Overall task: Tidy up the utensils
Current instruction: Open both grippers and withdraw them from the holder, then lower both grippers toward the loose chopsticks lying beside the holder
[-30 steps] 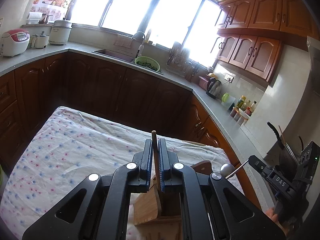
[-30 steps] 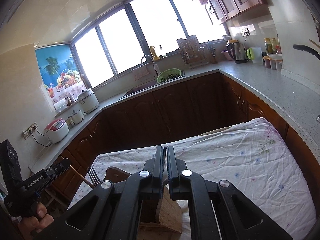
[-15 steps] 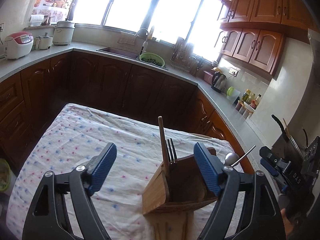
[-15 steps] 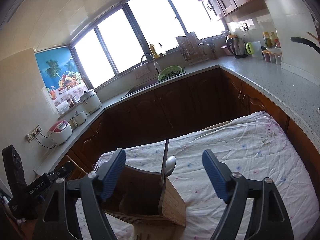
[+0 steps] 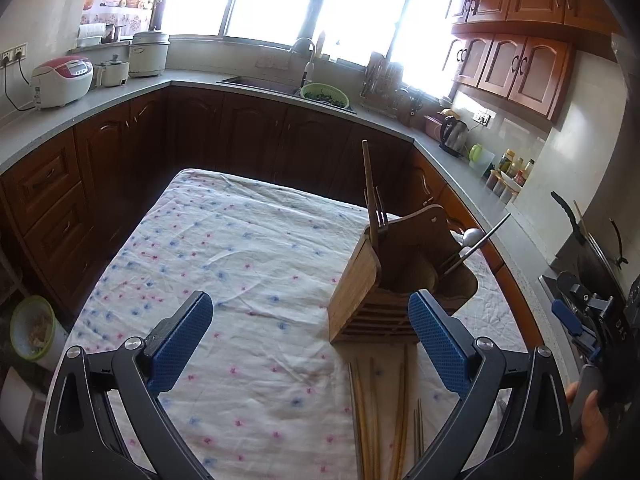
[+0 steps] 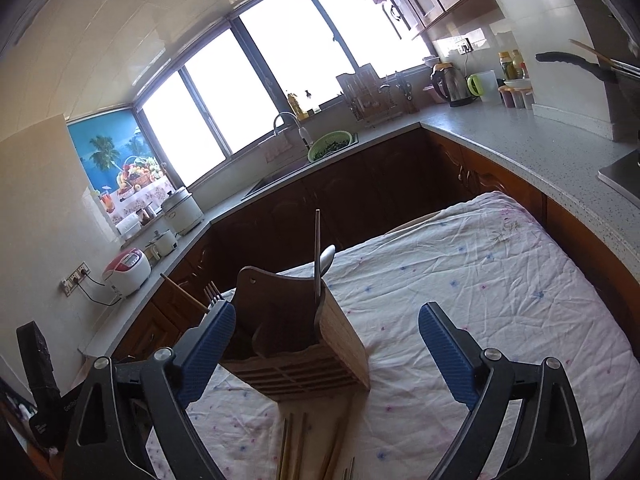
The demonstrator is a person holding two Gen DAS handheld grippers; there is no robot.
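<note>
A slatted wooden utensil holder with a tall arched back [image 5: 356, 280] stands upright on the table, which is covered by a white cloth dotted with small pink and blue flowers [image 5: 224, 248]; this holder serves as the landmark.

Inside the holder, at its left end as the left wrist view shows it, a brown wooden chopstick [image 5: 367, 184] stands nearly upright with a metal fork [image 5: 381, 210] just beside it, tines up. At the holder's right end a metal spoon [image 5: 476, 242] leans outward to the right. In the right wrist view the spoon stands handle-up with its bowl showing behind the handle, against the holder's near right corner.

On the cloth directly in front of the holder, toward the cameras, lie several loose wooden chopsticks [image 5: 374, 408] roughly side by side, with a thin pair of metal chopsticks [image 5: 418, 428] just to their right.

The left gripper [image 5: 312, 344] hovers in front of the holder and a little to its left. Its jaws have just been opening and now stand spread wide with nothing between them but cloth; the right blue pad overlaps the holder's front corner in the picture, and contact cannot be judged.

The right gripper [image 6: 328, 344] hangs in front of the holder's right part. Its jaws have likewise just been opening and are released, gripping nothing; the holder's front edge sits between the pads without either pressing on it.

Behind the holder runs a grey kitchen counter over dark wooden cabinets [image 5: 256, 136].
</note>
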